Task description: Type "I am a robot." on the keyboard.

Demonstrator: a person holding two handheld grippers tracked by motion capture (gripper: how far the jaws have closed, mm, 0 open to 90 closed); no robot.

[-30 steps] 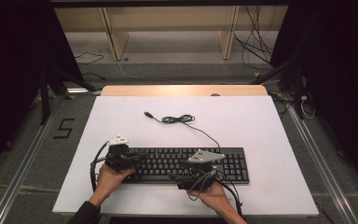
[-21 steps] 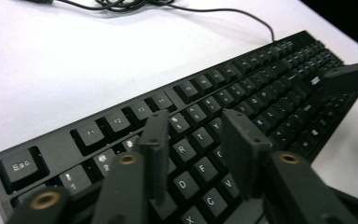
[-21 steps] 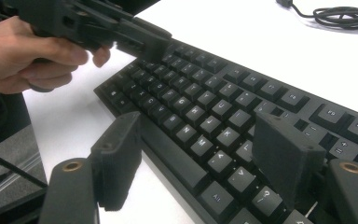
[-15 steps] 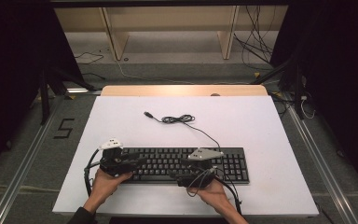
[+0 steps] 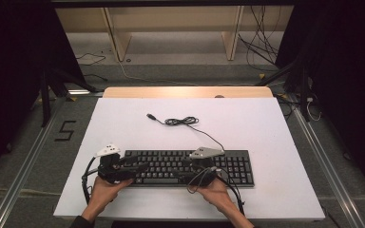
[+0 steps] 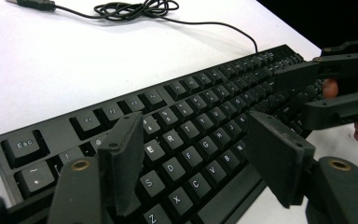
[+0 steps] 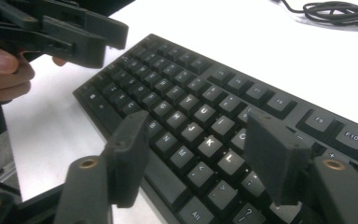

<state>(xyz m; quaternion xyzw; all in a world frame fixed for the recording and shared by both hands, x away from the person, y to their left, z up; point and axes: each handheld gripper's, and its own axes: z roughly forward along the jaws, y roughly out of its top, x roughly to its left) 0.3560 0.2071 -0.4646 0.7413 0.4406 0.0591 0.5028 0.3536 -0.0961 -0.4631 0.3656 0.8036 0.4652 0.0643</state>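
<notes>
Black keyboard (image 5: 190,167), white legends – white table (image 5: 266,128) – black cable (image 5: 183,121), coiled.

A white rectangular desk top (image 5: 266,123) with a pale wooden strip (image 5: 185,92) along its far edge stands on a grey carpeted floor (image 5: 33,156). Silver metal rails (image 5: 16,183) run along the floor at the desk's left and right sides; a black "5" marking (image 5: 62,130) lies on the floor off the left edge. Beyond the far edge stands a light wooden shelf frame (image 5: 171,28) with two uprights, loose black cables (image 5: 261,47) trailing beside it. Black curtains (image 5: 347,71) close both sides. Light is even, from above.
</notes>
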